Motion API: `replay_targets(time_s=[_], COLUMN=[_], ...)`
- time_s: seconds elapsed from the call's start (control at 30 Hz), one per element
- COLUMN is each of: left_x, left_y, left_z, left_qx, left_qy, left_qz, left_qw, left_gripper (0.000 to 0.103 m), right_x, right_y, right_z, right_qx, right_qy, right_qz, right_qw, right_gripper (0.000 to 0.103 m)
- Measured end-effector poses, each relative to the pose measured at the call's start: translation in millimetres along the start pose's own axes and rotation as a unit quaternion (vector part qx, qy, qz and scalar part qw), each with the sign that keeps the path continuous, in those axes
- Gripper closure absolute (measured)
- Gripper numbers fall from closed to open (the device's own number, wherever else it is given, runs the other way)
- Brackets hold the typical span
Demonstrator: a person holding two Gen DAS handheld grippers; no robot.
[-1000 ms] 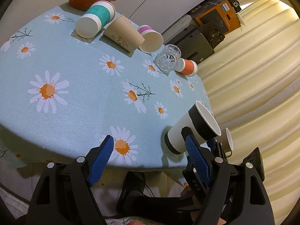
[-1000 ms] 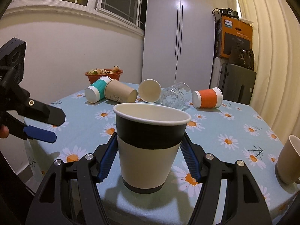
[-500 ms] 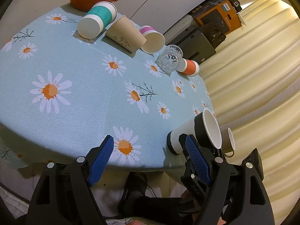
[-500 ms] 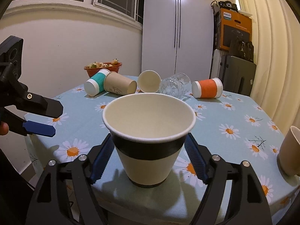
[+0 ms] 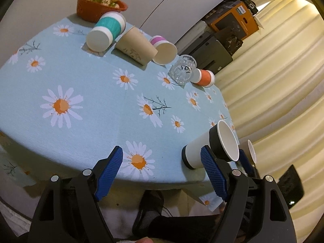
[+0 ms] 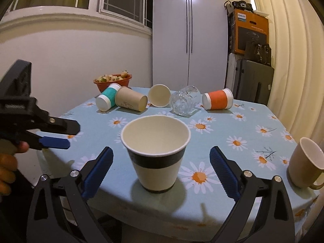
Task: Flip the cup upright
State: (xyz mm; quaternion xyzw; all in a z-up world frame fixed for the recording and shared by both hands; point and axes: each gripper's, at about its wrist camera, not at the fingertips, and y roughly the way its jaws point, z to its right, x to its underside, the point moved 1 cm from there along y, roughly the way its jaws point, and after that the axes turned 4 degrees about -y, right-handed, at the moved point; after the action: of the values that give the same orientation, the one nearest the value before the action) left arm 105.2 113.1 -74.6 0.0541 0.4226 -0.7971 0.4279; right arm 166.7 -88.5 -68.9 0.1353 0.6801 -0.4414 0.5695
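A white paper cup with black bands (image 6: 156, 158) stands upright near the table's front edge; it also shows in the left wrist view (image 5: 210, 148). My right gripper (image 6: 160, 169) is open, its blue pads well apart on either side of the cup and not touching it. My left gripper (image 5: 162, 168) is open and empty, held off the table's near edge to the left of the cup; it also shows at the left of the right wrist view (image 6: 60, 133).
Several cups lie on their sides at the back: teal (image 6: 107, 100), brown (image 6: 131, 102), a cup with a pink band (image 5: 164, 49), orange (image 6: 217, 99), and a glass (image 6: 184, 103). An orange bowl (image 6: 112, 81) stands behind them. A beige mug (image 6: 305, 166) stands at the right edge.
My right gripper has opened and let go of the black-banded cup, which now stands on the table. The gripper has drawn back a little. My left gripper has barely moved.
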Motion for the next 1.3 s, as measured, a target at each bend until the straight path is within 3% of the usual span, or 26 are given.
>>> replay_targets(time_s=[0.1, 0.27, 0.33, 0.43, 0.63, 0.77, 0.9, 1.0, 1.3], left_x=[2, 11, 16, 26, 44, 55, 70, 78, 97], left_y=[-7, -19, -24, -33, -52, -60, -77, -88, -99], left_z=[5, 16, 21, 31, 50, 64, 85, 90, 89], left_qx=[-0.017, -0.017, -0.014, -0.006, 0.004, -0.029, -0.051, -0.051, -0.038], left_qy=[0.019, 0.050, 0.061, 0.080, 0.130, 0.173, 0.241, 0.267, 0.282], left_qz=[0.016, 0.034, 0.042, 0.054, 0.075, 0.089, 0.117, 0.126, 0.131], left_qw=[0.9996, 0.9980, 0.9971, 0.9953, 0.9887, 0.9805, 0.9622, 0.9539, 0.9496], left_gripper=[0.015, 0.014, 0.007, 0.007, 0.007, 0.007, 0.007, 0.007, 0.007], right_x=[-4, -9, -12, -16, -18, -14, -12, -11, -2], right_y=[-20, -51, -64, -80, -103, -121, -130, -134, -133], right_z=[4, 12, 16, 22, 31, 31, 30, 27, 23], right_qx=[-0.006, 0.004, 0.012, 0.017, 0.007, 0.024, 0.007, -0.009, -0.013], right_qy=[0.009, 0.007, 0.004, -0.002, -0.002, -0.012, -0.017, -0.023, -0.019], right_qz=[0.007, 0.022, 0.026, 0.034, 0.005, 0.011, 0.005, 0.003, -0.005], right_qw=[1.000, 1.000, 1.000, 0.999, 1.000, 1.000, 1.000, 1.000, 1.000], right_gripper=[0.005, 0.005, 0.005, 0.005, 0.005, 0.005, 0.005, 0.005, 0.005])
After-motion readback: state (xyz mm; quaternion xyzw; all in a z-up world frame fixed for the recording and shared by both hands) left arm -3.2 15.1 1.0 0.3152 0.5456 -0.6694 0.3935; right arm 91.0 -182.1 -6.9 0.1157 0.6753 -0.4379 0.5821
